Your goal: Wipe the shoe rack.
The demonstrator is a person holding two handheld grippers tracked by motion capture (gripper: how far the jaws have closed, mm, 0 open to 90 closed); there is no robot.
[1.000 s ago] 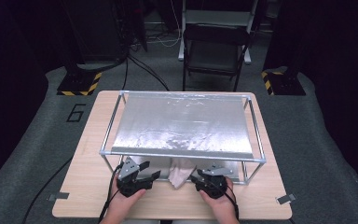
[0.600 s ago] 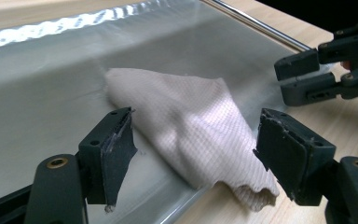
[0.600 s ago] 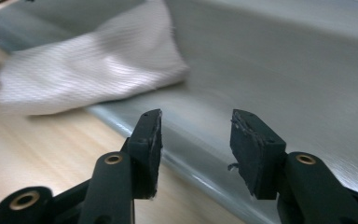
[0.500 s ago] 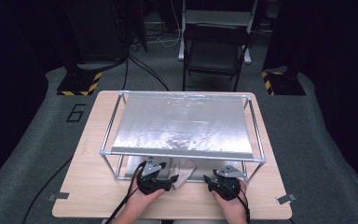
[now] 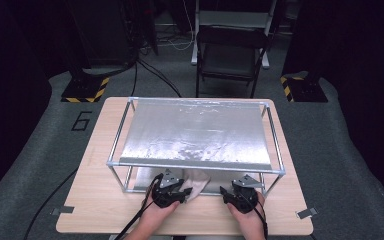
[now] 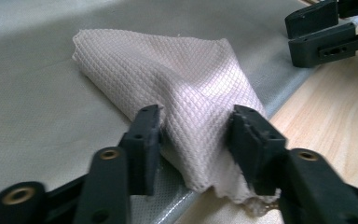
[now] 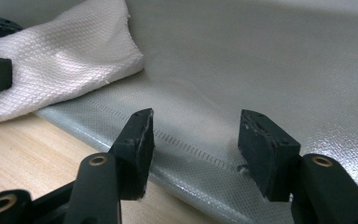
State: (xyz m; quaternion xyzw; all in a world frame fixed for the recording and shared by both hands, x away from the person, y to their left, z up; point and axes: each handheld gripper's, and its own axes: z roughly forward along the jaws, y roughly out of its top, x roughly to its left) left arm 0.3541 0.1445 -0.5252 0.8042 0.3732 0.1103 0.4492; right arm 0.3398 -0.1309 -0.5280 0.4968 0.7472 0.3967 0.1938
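Wooden table: one cloth, one frame, two grippers

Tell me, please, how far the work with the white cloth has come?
Done: the left tool has reached the white cloth, which lies on the silver sheet's edge under the frame. In hand: its jaws have just been closing around a cloth corner. Left: the right tool stands open over the sheet, holding nothing.

Left tool closing on cloth.
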